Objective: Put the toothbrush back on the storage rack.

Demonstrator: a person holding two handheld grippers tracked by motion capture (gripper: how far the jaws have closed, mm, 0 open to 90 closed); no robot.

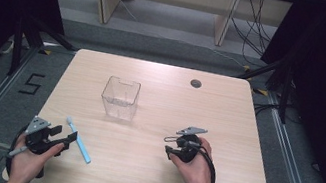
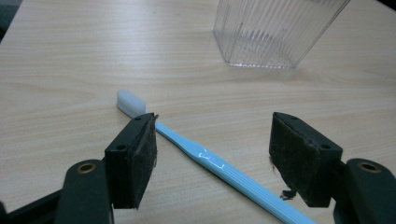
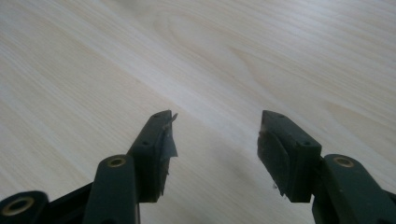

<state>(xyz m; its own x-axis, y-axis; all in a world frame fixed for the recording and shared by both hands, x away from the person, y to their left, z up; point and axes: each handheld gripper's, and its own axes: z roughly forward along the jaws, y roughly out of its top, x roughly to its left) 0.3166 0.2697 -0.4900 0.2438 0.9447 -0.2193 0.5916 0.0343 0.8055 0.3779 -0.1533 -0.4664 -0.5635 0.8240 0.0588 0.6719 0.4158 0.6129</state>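
A light blue toothbrush (image 1: 82,146) with a white head lies flat on the wooden table (image 1: 145,180) near the front left. My left gripper (image 1: 68,133) is open right beside it. In the left gripper view the toothbrush (image 2: 210,158) runs diagonally between the two black pads (image 2: 135,158), apart from both, and my left gripper (image 2: 212,120) holds nothing. A clear ribbed plastic container (image 1: 120,97) stands upright at the table's middle, with the container (image 2: 275,32) just beyond the brush head. My right gripper (image 1: 168,143) stands open over bare wood, and my right gripper (image 3: 215,116) holds nothing.
A small round grommet (image 1: 196,83) sits in the table near the far edge. Black curtains and frame legs flank both sides. A taped "5" (image 1: 32,83) marks the floor at left. Wide bare wood lies between the two grippers.
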